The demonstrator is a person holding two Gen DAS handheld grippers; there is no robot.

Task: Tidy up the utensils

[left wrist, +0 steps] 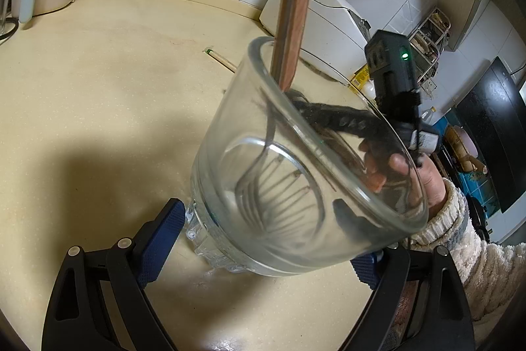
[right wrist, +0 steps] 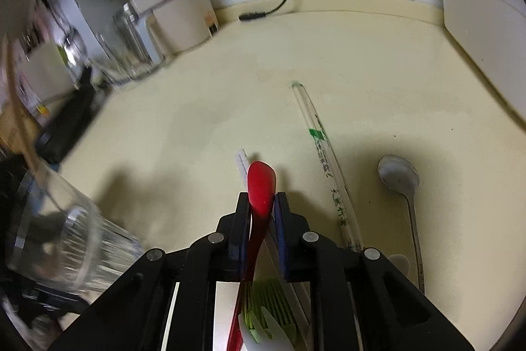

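Over counter (right wrist: 197,120), right gripper (right wrist: 261,203) angled down, pinching red spoon (right wrist: 261,183)

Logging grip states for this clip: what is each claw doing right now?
Left claw: closed on the tilted glass jar.
Right claw: closed on the red spoon.

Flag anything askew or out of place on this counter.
The glass cup is tilted well off upright in the left gripper, with a fork inside. A metal spoon and wrapped chopsticks lie loose on the counter. Nothing spilled or broken.
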